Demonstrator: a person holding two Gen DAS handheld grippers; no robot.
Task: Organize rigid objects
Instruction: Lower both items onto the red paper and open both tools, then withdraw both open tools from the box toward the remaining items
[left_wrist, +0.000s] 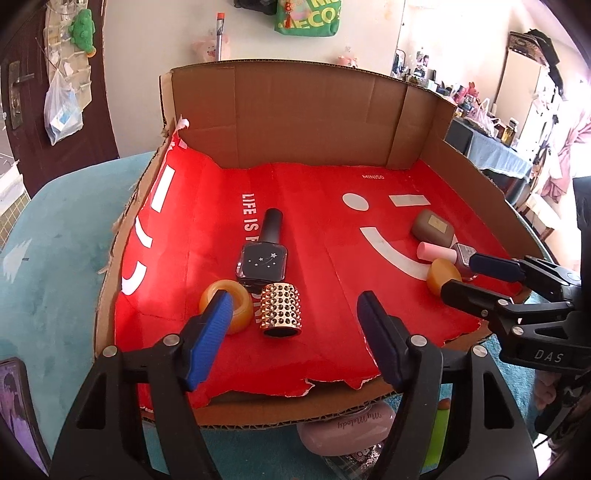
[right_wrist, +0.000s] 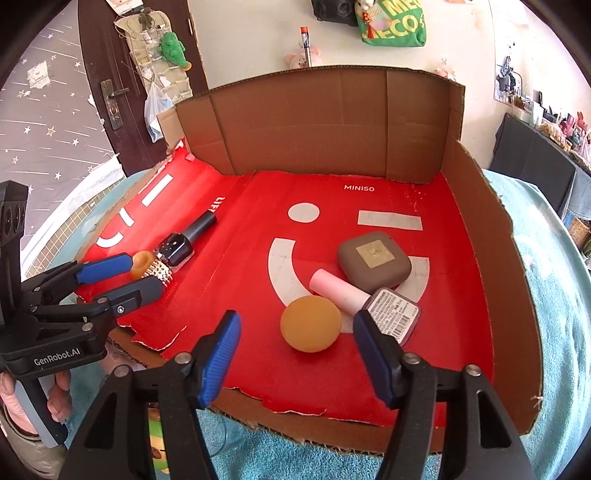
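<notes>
A cardboard tray (left_wrist: 295, 110) lined with red paper holds two groups. On the left lie a black nail polish bottle (left_wrist: 264, 254), a gold studded cap (left_wrist: 280, 309) and an amber ring (left_wrist: 226, 304). On the right lie a brown square case (right_wrist: 373, 260), a pink-capped bottle (right_wrist: 369, 301) and an amber ball (right_wrist: 310, 324). My left gripper (left_wrist: 295, 332) is open just in front of the studded cap. My right gripper (right_wrist: 295, 350) is open around the near side of the amber ball, not touching it.
The tray sits on a teal cloth (left_wrist: 55, 258). A pink My Melody case (left_wrist: 347, 424) lies under the tray's front edge. A phone (left_wrist: 14, 406) lies at the left. A dark door (right_wrist: 110, 74) stands behind at the left, and cluttered tables (left_wrist: 491, 140) behind at the right.
</notes>
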